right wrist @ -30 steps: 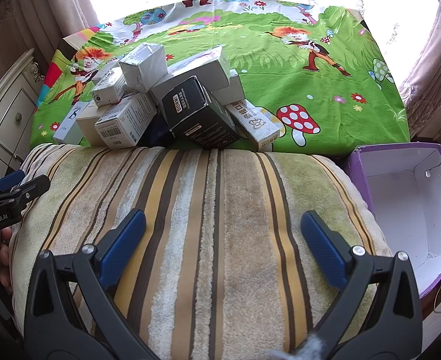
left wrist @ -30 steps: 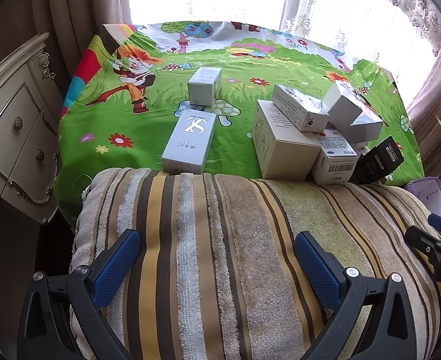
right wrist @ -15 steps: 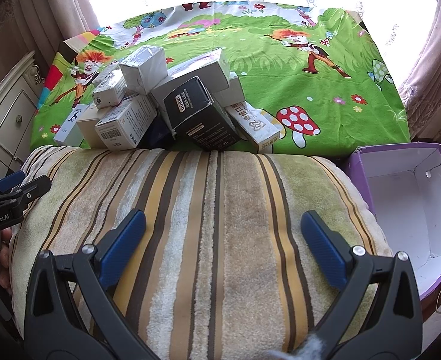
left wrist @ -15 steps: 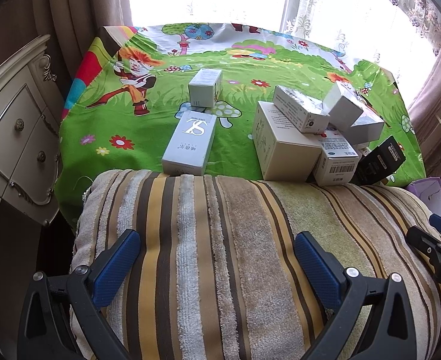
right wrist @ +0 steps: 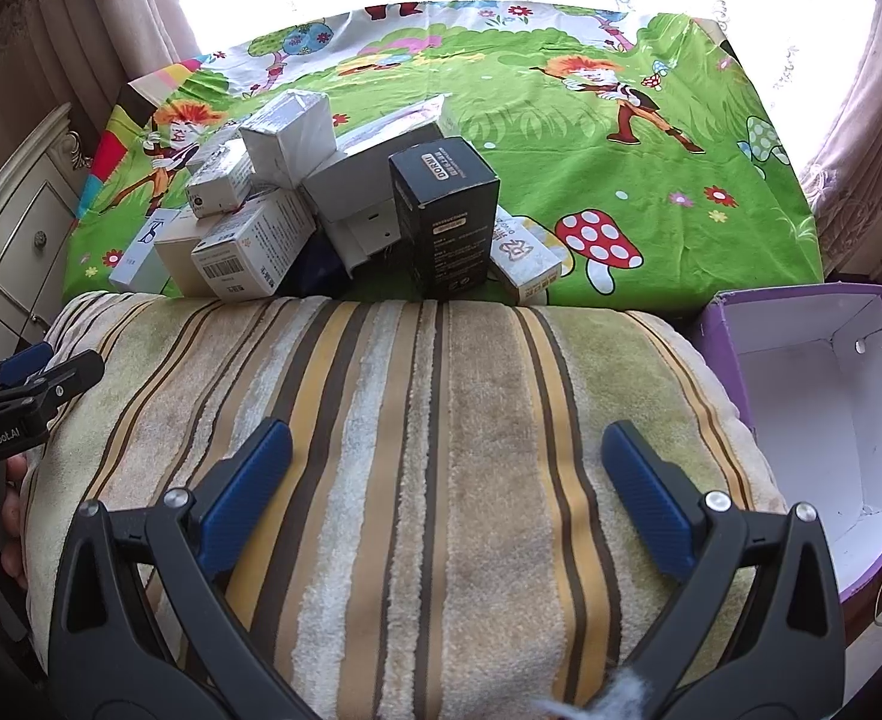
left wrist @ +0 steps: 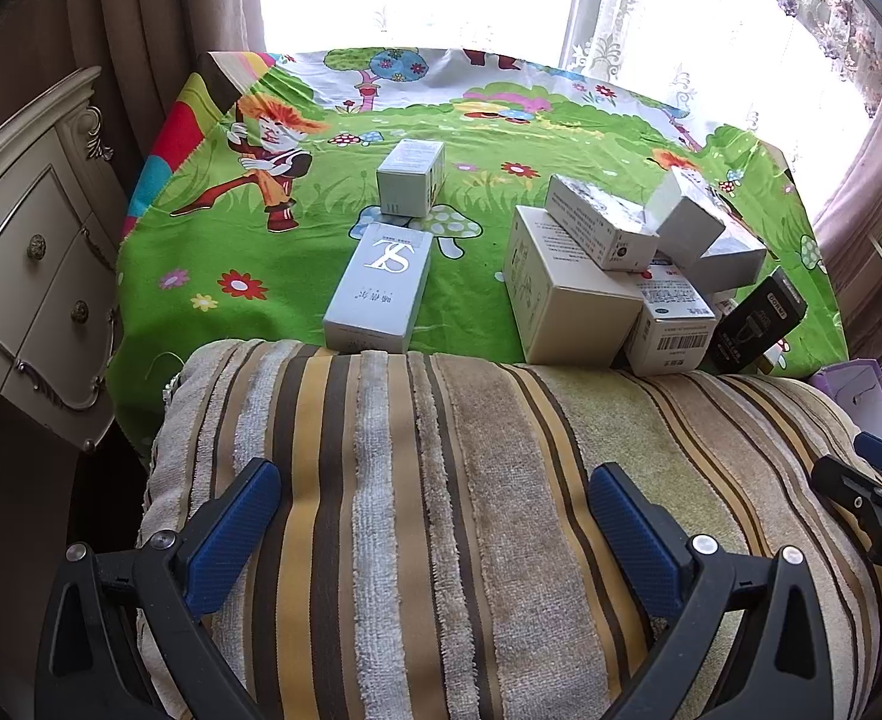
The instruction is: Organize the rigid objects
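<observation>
Over the striped towel (left wrist: 441,510) we hold both tongs released, with nothing between the blue pads. Our left gripper (left wrist: 438,510) hangs above the towel's left half, our right gripper (right wrist: 447,468) above its right half, neither touching the boxes. Beyond the towel's far edge, on the green cartoon cloth (left wrist: 261,252), lies a grey box marked TS (left wrist: 381,288), with a small white box (left wrist: 411,177) just behind it. To their right we see a heap of white boxes (left wrist: 591,276) leaning on one another, and at its right end a black box (right wrist: 447,216), which stands upright in the right wrist view. Right of the towel sits an open purple box (right wrist: 813,396), white inside. A cream dresser (left wrist: 27,264) stands at the left.
</observation>
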### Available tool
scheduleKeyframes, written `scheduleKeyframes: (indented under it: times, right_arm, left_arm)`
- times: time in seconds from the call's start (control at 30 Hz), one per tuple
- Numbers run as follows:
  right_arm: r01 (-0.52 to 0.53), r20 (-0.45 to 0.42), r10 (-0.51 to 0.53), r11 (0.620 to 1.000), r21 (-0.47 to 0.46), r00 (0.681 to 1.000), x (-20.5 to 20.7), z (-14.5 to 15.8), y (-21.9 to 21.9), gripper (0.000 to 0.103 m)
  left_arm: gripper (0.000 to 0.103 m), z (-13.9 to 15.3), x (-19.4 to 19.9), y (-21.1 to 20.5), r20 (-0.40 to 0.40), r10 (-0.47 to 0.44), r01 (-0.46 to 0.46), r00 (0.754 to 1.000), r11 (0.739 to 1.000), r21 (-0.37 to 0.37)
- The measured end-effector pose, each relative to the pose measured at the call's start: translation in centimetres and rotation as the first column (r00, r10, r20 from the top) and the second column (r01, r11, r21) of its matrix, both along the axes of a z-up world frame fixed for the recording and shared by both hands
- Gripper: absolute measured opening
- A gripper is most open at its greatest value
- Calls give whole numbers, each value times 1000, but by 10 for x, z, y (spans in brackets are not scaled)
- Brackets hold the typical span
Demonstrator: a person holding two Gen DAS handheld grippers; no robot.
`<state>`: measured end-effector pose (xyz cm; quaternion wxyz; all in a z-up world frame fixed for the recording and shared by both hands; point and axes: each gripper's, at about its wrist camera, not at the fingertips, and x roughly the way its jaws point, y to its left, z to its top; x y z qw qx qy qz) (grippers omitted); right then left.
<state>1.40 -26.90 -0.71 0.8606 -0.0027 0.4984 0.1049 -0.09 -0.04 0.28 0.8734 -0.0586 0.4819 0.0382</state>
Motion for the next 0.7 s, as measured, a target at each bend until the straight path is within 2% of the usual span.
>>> scheduleKeyframes:
  times: [0.17, 0.27, 0.37, 0.43, 0.63, 0.7]
  right_arm:
    - [-40, -67, 41, 999, 13, 997, 9, 1, -1, 103]
    - [-26, -67, 29, 999, 36, 997, 9, 3, -4, 103]
    - [-39, -39, 42, 997, 65, 998, 9, 8, -7, 103]
    - [-64, -28, 65, 997, 38, 998, 13, 11, -7, 103]
    - [-95, 93, 94, 996, 1, 991, 19, 31, -4, 103]
    - [-109, 114, 111, 994, -21, 987, 23, 36, 0, 103]
  left_arm:
    - [103, 2, -1, 4, 19, 5, -5, 1000, 1000, -25]
    - [103, 3, -3, 6, 32, 10, -8, 999, 999, -41]
    - [103, 4, -4, 9, 46, 13, -10, 999, 998, -61]
    - [103, 5, -4, 12, 53, 16, -12, 998, 997, -82]
    - [103, 11, -2, 25, 69, 24, -12, 997, 985, -174]
    - [103, 14, 2, 28, 71, 27, -15, 997, 985, -171]
